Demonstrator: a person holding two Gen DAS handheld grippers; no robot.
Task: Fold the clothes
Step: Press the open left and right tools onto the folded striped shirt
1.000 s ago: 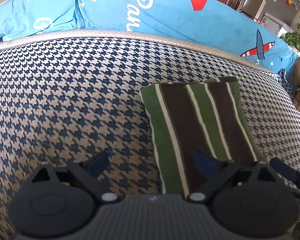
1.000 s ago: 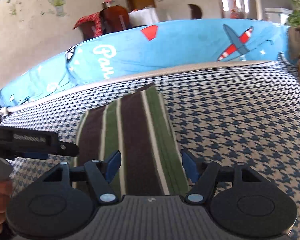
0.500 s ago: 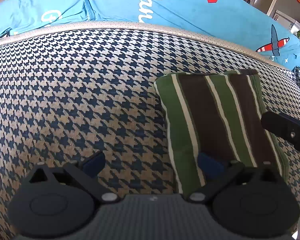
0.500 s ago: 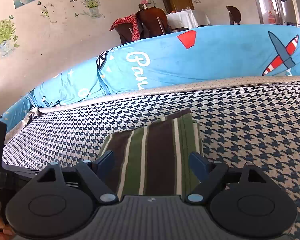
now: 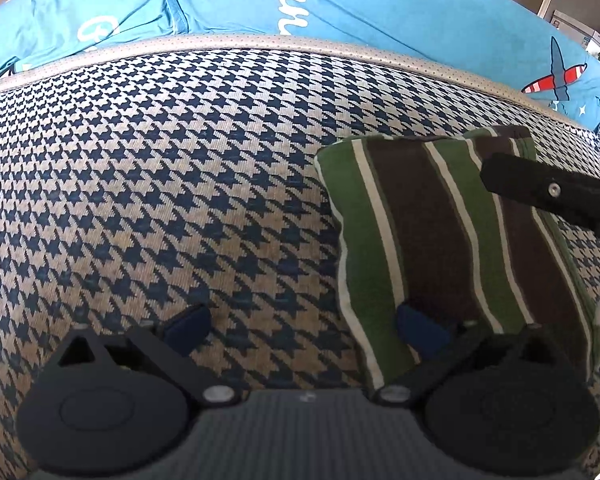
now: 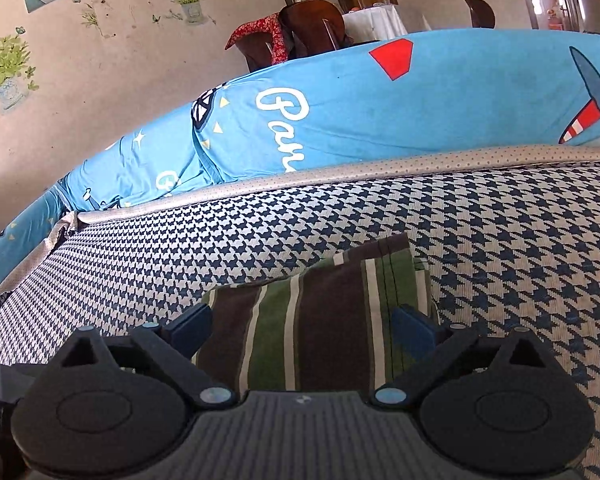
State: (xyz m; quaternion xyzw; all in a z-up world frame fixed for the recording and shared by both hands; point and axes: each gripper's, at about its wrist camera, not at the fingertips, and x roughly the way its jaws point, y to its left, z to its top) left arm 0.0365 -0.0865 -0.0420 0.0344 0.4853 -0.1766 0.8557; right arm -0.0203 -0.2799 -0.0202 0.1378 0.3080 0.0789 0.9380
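Striped garment [image 5: 440, 236] lies folded in a compact stack on houndstooth cushion [image 5: 160, 184]. Soft, light, layers slide; pinch a folded edge. Left gripper [image 5: 304, 324] and right gripper [image 6: 302, 322] both spread apart, empty.

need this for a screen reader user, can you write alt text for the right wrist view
A folded garment with green, brown and cream stripes lies on a houndstooth surface, framed between the open fingers of the right gripper, which holds nothing. Behind it runs a blue cushion printed with a plane and white lettering, then a wall with plant stickers.
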